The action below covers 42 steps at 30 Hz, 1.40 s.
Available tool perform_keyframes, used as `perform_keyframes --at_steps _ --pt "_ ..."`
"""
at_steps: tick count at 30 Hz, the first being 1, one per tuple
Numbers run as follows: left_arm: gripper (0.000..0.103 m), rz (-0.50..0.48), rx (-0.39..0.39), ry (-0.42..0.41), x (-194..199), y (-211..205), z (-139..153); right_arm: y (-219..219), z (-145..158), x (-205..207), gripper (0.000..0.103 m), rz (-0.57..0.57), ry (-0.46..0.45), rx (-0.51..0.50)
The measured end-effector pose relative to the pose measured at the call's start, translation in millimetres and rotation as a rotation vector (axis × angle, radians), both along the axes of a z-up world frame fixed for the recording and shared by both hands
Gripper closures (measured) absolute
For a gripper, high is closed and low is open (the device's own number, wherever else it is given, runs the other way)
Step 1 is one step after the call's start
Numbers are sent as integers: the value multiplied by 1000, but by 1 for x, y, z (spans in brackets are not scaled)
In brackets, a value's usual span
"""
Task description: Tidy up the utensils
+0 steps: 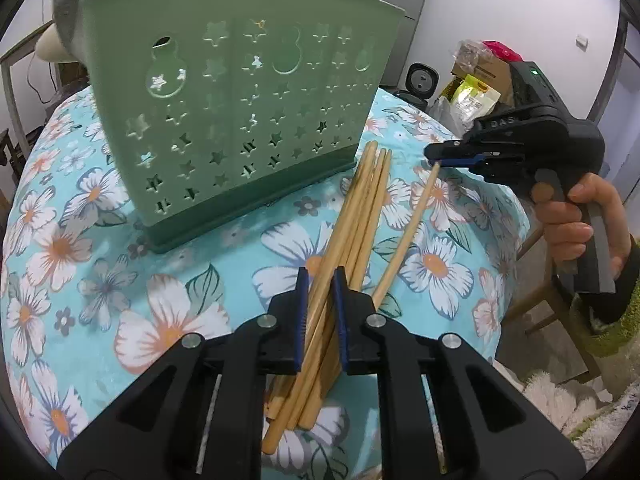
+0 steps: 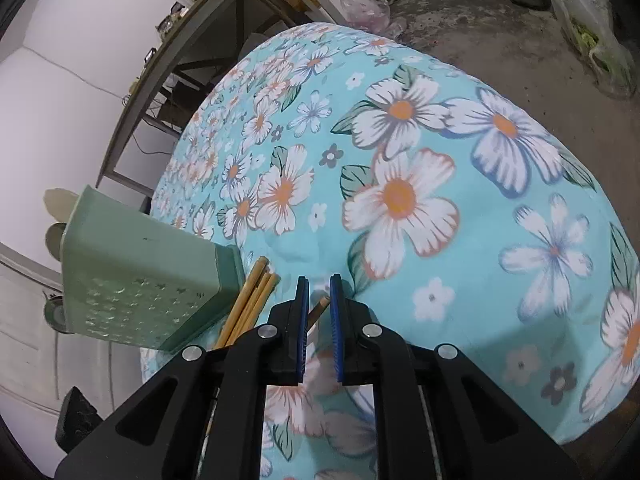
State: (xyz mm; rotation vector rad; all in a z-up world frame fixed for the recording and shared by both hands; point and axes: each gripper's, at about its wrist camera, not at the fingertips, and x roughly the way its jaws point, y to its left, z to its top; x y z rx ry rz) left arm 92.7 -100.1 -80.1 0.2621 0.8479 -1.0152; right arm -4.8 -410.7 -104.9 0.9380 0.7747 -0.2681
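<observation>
A bundle of wooden chopsticks (image 1: 360, 216) lies on the floral tablecloth, pointing toward a green utensil holder (image 1: 240, 120) with star cut-outs. My left gripper (image 1: 321, 276) is shut on the near part of the bundle. One chopstick (image 1: 412, 232) splays off to the right; its far tip sits between the fingers of my right gripper (image 1: 434, 154). In the right wrist view, that tip (image 2: 319, 307) lies between the narrowly parted pads of the right gripper (image 2: 319, 280), not clearly clamped. The holder (image 2: 140, 280) and the other chopstick tips (image 2: 260, 284) are to its left.
The table under the turquoise flowered cloth (image 2: 440, 140) drops off at the right edge (image 1: 516, 240). Bags and boxes (image 1: 476, 80) stand behind the table. A shelf frame (image 2: 192, 52) stands beyond the far side, above a concrete floor (image 2: 500, 32).
</observation>
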Motion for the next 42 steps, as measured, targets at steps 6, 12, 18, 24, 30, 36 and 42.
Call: perform_keyframes --at_steps 6,12,18,24,30,36,42 --pt "93 39 -5 -20 -5 3 -2 -4 -10 -8 92 0 -92 168" --pt "93 48 15 -78 -18 -3 -5 0 -23 -4 91 0 -82 235" --pt "93 56 15 -86 -23 -4 -6 10 -25 0 81 4 -74 249" --pt "93 64 19 -110 -30 -5 -8 14 -22 -4 70 -3 -77 270" --pt "93 68 10 -104 -29 -2 -8 29 -19 7 74 -6 -44 195" --pt "93 64 9 -110 -29 0 -8 35 -25 8 90 -31 -53 193" --pt "94 36 -10 -143 -34 6 4 24 -17 -5 91 -33 -81 180"
